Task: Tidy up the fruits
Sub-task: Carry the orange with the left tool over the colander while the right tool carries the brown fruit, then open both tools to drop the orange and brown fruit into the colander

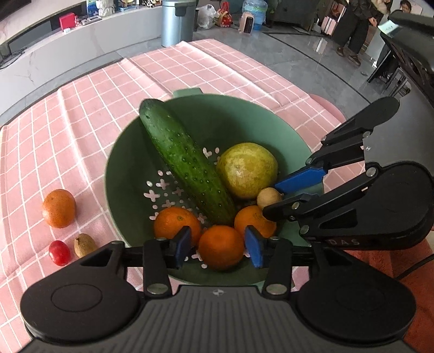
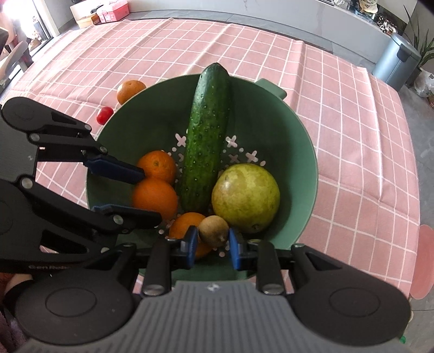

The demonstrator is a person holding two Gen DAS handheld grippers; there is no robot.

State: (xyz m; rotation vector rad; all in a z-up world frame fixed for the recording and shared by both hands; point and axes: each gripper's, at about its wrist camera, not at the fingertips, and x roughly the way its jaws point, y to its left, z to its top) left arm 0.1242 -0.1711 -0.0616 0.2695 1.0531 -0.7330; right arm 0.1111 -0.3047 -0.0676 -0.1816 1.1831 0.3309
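A green colander (image 1: 124, 152) (image 2: 306, 152) holds a cucumber (image 1: 184, 160) (image 2: 207, 135), a yellow-green pear (image 1: 246, 169) (image 2: 245, 197), three oranges and a small brown fruit (image 1: 268, 197) (image 2: 213, 230). My left gripper (image 1: 219, 247) is open, its pads on either side of the front orange (image 1: 221, 247) (image 2: 154, 198) with small gaps. My right gripper (image 2: 211, 243) (image 1: 291, 190) is open around the small brown fruit, with gaps beside it.
On the pink checked cloth (image 1: 81, 108) left of the colander lie an orange (image 1: 58, 208) (image 2: 130, 90), a cherry tomato (image 1: 59, 252) (image 2: 105, 115) and a brown nut-like fruit (image 1: 84, 245). A grey bin (image 1: 177, 21) stands beyond the table.
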